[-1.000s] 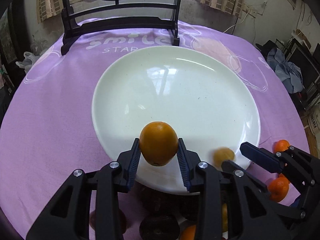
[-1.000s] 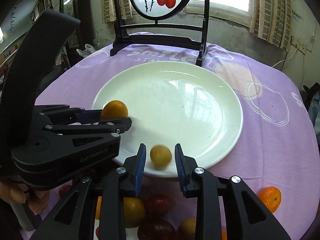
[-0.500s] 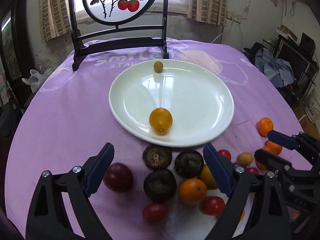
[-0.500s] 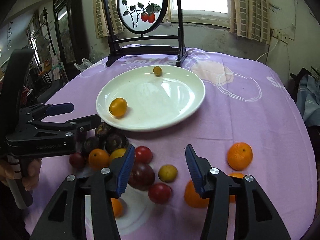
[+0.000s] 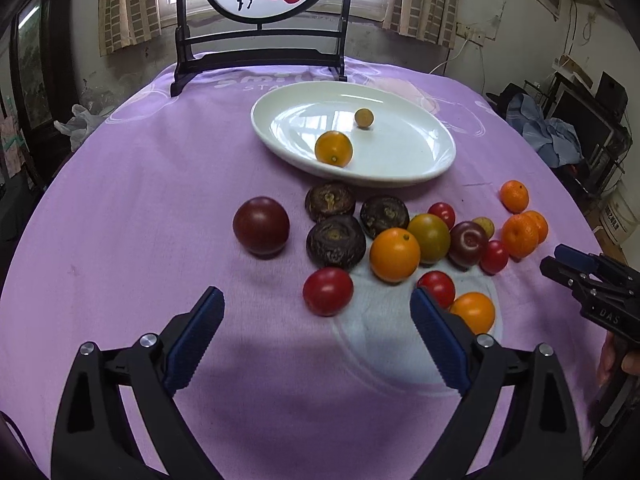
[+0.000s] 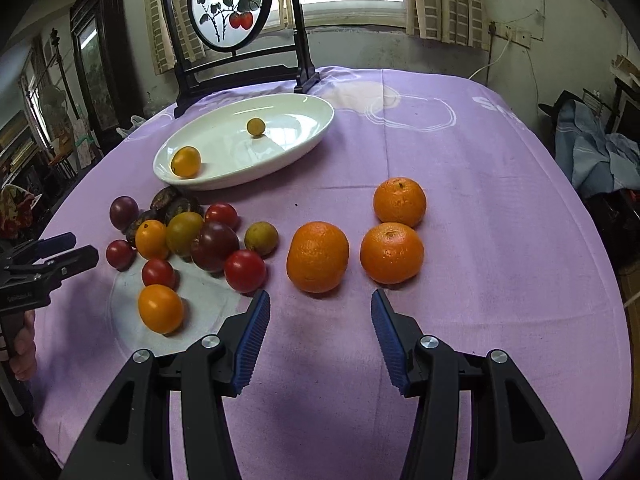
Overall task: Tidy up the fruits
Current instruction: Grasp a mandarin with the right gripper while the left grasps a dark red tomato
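Table [image 5: 120,200], purple cloth. White plate [image 5: 400,168] toward far edge holds an orange tomato [image 5: 333,148] and a small yellow fruit [image 5: 364,117]. Loose fruit pile [image 5: 394,254] near the plate's near rim; three tangerines [image 6: 318,256] apart toward the right edge. Left tongs [image 5: 316,316] opening wide, empty. Right tongs [image 6: 320,316] parted, empty.

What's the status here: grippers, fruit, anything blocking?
Left gripper opening, nothing between its fingers; right gripper open, empty. Two yellow-orange fruits on white plate; rest loose on purple tablecloth. Path to the three mandarins clear.
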`<state>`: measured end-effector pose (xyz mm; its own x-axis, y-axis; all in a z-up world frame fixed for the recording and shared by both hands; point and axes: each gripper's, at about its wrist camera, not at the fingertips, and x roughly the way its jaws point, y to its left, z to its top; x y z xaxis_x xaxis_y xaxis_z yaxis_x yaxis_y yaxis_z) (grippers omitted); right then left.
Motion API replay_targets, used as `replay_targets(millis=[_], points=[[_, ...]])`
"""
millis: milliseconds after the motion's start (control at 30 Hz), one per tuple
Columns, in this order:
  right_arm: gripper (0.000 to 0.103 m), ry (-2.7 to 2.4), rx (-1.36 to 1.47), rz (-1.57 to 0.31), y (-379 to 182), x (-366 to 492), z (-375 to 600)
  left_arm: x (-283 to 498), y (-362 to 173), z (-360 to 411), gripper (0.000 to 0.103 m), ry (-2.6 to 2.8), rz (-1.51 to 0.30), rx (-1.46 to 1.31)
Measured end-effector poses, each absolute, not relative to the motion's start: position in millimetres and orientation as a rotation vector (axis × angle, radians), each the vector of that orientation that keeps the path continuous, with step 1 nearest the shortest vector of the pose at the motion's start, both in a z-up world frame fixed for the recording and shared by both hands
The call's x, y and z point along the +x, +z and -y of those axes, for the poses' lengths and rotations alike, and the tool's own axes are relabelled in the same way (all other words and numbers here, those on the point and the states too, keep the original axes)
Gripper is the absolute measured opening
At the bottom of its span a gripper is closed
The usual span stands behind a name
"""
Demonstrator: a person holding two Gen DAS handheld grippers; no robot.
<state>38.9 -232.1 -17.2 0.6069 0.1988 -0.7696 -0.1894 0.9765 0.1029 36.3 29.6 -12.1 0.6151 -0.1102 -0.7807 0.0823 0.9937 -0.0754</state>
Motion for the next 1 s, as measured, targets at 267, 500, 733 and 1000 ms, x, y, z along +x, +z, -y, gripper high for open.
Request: replay_targets(millis=[267, 500, 733, 1000], points=[[0.053, 0.241, -0.013, -0.941, -29.8, 55.4, 216.9, 31.4, -19.2, -45.0, 0.092, -0.093, -0.914, -0.029], [0.049, 0.205, -0.044, -0.954, -33.1, 80.8, 208.1, 37.7, -22.8, -61.5, 0.092, -0.060, -0.924, -0.033], [0.039, 0.208, -0.006, -0.933, -31.4, 74.0, 215.1, 52.9, -20.9, -72.1, 0.092, -0.018, -0.921, -0.038], [0.039, 0.269, 0.046, -0.922, -29.6, 56.7, 217.1, 85.6, -26.8, -66.8, 0.084, -0.029, -0.957, -0.036]])
